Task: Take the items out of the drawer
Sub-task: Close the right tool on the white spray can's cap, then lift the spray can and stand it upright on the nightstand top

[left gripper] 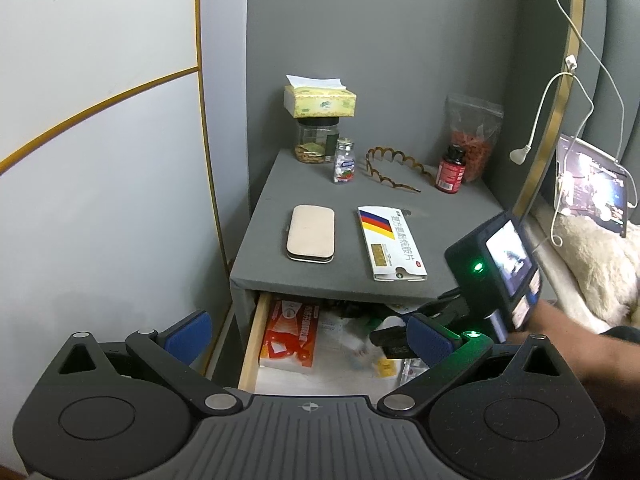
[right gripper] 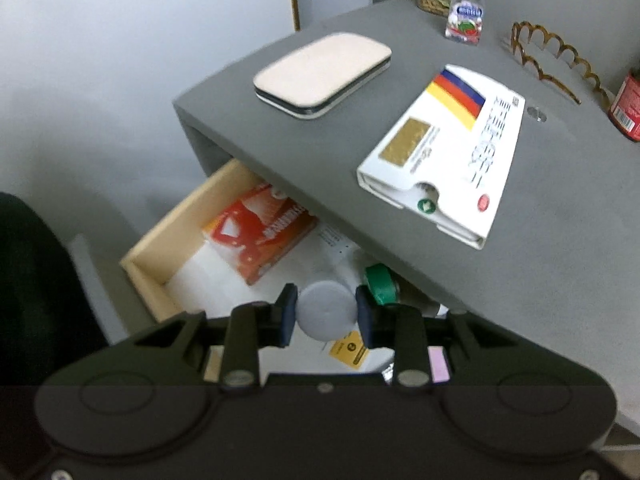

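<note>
The drawer (right gripper: 148,264) stands open under the nightstand. Over it, the right tool (right gripper: 326,312) pinches a grey round cap (right gripper: 326,314), while the left tool (left gripper: 308,332) hangs spread and empty.

Grey bedside cabinet (right gripper: 520,280); beige case (right gripper: 322,72); white medicine box (right gripper: 448,168) striped blue, red, yellow; orange-red box (right gripper: 260,236) in the pale wooden drawer (right gripper: 148,276); grey-white cap (right gripper: 327,312); green cap (right gripper: 380,282).

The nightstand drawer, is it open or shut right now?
Open. The drawer is pulled out below the nightstand top, with the orange box inside exposed.
</note>
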{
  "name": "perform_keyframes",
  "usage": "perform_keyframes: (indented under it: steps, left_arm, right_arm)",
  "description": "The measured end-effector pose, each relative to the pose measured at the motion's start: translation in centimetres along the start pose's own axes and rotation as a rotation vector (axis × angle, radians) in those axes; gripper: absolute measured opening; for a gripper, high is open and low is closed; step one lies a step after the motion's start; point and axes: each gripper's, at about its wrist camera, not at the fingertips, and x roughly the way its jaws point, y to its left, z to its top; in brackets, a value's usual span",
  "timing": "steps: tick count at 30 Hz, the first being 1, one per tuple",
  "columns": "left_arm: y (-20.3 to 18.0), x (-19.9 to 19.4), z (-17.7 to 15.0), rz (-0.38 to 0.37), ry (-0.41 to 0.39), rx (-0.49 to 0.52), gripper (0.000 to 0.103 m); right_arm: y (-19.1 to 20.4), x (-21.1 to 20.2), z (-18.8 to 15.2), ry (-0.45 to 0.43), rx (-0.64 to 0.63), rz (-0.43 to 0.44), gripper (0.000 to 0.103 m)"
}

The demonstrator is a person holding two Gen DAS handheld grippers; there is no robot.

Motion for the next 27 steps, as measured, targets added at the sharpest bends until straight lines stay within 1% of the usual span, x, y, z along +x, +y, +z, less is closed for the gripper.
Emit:
perform_keyframes:
  steps: [4,6,11,13,14,15,16,17,19,22,23,26,27]
  left_arm:
    - [-0.1,-0.2,0.0,-0.002,-0.005,0.007,0.103]
    - [0.0,-0.3,0.0,-0.001,-0.006,0.005,0.103]
    - [0.1,-0.2,0.0,0.005,-0.003,0.0,0.103]
    - [0.1,-0.2,-0.1,0.006,-0.005,0.004,0.103]
    - [0.0,-0.3,-0.1,0.005,-0.005,0.004,0.103]
    - [0.0,-0.3,0.0,0.004,-0.005,0.004,0.103]
    - [0.0,-0.3,0.0,0.004,-0.005,0.005,0.103]
    - [0.0,-0.2,0.0,0.004,-0.004,0.006,0.103]
    - [-0.1,-0.2,-0.1,0.005,-0.002,0.009,0.103]
    - [0.0,-0.1,0.0,0.003,-0.003,0.006,0.103]
    - [-0.1,-0.1,0.0,0.003,-0.004,0.007,0.103]
    - [-0.1,-0.2,0.0,0.002,-0.007,0.009,0.103]
    - [-0.1,-0.2,0.0,0.002,-0.008,0.009,0.103]
  right_arm:
    - [0.7,0.5,0.2,0.035,-0.051,0.004,0.03]
    - [1.2,1.5,0.0,0.046,-0.057,0.011,0.03]
    - [2.0,1.8,-0.6,0.046,-0.078,0.023,0.03]
    - [2.3,1.9,-0.8,0.047,-0.095,0.009,0.034]
    - [2.3,2.1,-0.9,0.05,-0.1,0.005,0.039]
    - [2.4,2.3,-1.0,0.053,-0.104,0.001,0.04]
    - [2.4,2.5,-1.1,0.055,-0.108,0.001,0.039]
    - [2.4,2.6,-1.1,0.057,-0.107,0.002,0.036]
    - [2.3,3.2,-1.3,0.095,-0.096,0.01,0.032]
    - [2.4,3.0,-1.6,0.079,-0.101,-0.006,0.034]
    - [2.2,3.1,-1.8,0.071,-0.097,0.0,0.031]
    - [1.7,3.0,-1.9,0.061,-0.058,0.016,0.03]
    - [1.6,2.2,-1.8,0.037,-0.051,0.019,0.03]
